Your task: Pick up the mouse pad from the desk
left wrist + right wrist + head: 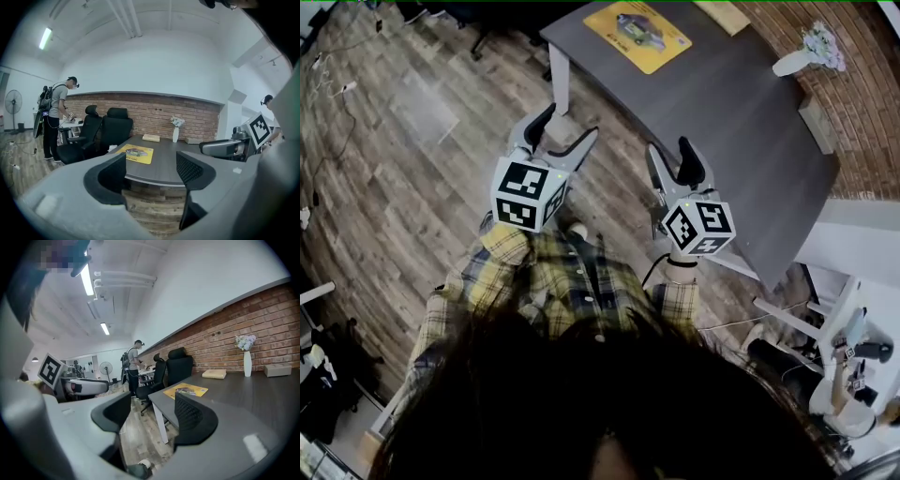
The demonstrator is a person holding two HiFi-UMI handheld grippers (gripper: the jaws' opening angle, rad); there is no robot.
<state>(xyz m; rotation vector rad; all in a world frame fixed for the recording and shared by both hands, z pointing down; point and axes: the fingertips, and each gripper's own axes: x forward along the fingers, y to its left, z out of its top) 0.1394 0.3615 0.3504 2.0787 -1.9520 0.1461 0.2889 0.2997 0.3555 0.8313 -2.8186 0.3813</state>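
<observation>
**A:** Where does the mouse pad (637, 35) lie?

**B:** On the desk (727, 127), at its far end. I stand by the desk's near end. My left tongs (567, 127) and right tongs (668, 150) both gape, with nothing between the jaws.

**A:** The risk?

**B:** The pad lies flat. I judge my jaws may skid over it or push it along the desk.

Empty hand-held gripper (152, 413) — mouse pad (186, 390) ahead

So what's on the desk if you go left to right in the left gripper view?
yellow mouse pad → flat tan box → white vase with flowers → small grey box
</observation>
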